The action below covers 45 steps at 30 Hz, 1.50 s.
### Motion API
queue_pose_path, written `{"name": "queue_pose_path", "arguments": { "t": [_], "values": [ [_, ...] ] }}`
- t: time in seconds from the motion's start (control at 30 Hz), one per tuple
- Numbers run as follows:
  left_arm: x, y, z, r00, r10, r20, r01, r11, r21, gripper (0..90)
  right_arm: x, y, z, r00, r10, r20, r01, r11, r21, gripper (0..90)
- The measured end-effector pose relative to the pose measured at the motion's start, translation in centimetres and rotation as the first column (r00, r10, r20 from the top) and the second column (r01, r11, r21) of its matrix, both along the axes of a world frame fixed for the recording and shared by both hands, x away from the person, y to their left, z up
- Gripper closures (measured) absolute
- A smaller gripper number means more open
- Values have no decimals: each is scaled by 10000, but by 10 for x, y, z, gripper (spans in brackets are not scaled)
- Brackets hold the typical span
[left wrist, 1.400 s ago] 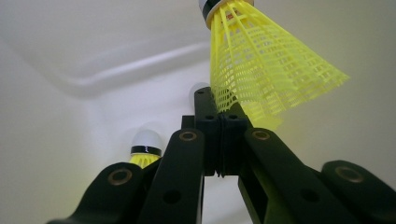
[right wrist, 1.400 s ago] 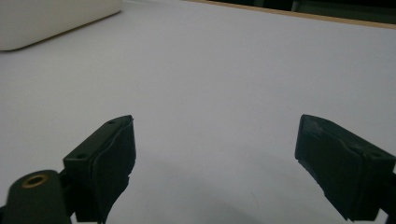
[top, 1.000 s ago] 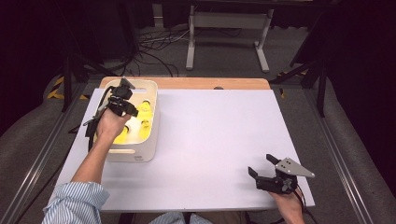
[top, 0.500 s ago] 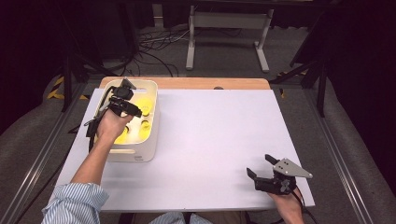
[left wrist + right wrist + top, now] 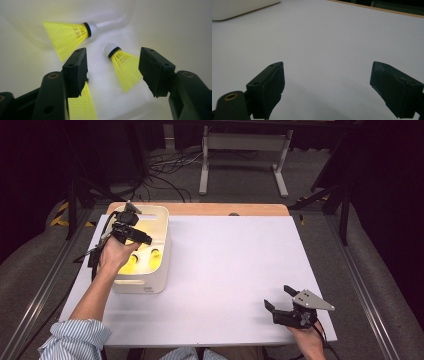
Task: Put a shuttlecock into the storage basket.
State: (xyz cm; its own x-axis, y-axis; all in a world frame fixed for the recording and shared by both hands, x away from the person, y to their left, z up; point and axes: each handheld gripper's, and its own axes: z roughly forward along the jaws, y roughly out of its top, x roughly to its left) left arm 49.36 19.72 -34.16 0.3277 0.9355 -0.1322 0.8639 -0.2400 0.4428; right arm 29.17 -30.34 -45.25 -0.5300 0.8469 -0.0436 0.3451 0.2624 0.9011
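Since a second ago my left gripper (image 5: 131, 226) has barely shifted over the bin (image 5: 162, 251), but its jaws have just been opening — they were pinched tight and now stand wide, with nothing pressed between them. The right gripper (image 5: 281, 301) hasn't budged, parked near the front right corner of the bench (image 5: 235, 265) with its jaws spread and empty.

In the left gripper view there are three shuttlecocks down on the bin floor. One (image 5: 125, 67) lies between my jaws but untouched, its cap pointing away from me. Another (image 5: 67, 35) lies farther back to the left, on its side, and a third skirt (image 5: 82, 105) pokes out from behind my left jaw.

Handling-wise, I'd guess these weigh next to nothing. The yellow mesh skirts look springy and would crush or flick out if squeezed hard, so I'd grab at the firm white cap or the neck just behind it — gently.

Room is the catch: the bin walls sit close around the gripper, so straight up is the clean way out. Outside the bin, the whole white bench top is open.
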Motion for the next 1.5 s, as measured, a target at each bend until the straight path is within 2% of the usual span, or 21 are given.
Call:
{"name": "queue_pose_path", "arguments": {
  "t": [0.2, 0.47, 0.8, 1.07, 1.5],
  "values": [
    [-5, 5, 6, 9995, 62, 298, -64, 10000, 49, 361, 0, 0, 0, 10000, 12, -15, -12, 10000, 10, 129],
    [-12, 8, 15, 9989, -117, 444, 115, 9999, 59, 361, 1, 0, 0, 10000, 17, -35, -17, 10000, -8, 129],
    [-17, 13, 23, 9980, -96, 631, 91, 9999, 79, 362, 0, 0, 0, 10000, 23, -27, -23, 10000, 36, 129],
    [-19, 13, 24, 9988, -174, 454, 160, 9994, 318, 351, 1, 0, 0, 10000, 38, -37, -38, 10000, 12, 129],
    [-24, 21, 33, 9977, -97, 677, 72, 9993, 368, 350, 1, 0, -1, 10000, 43, -43, -43, 10000, 4, 129]
  ]
}}
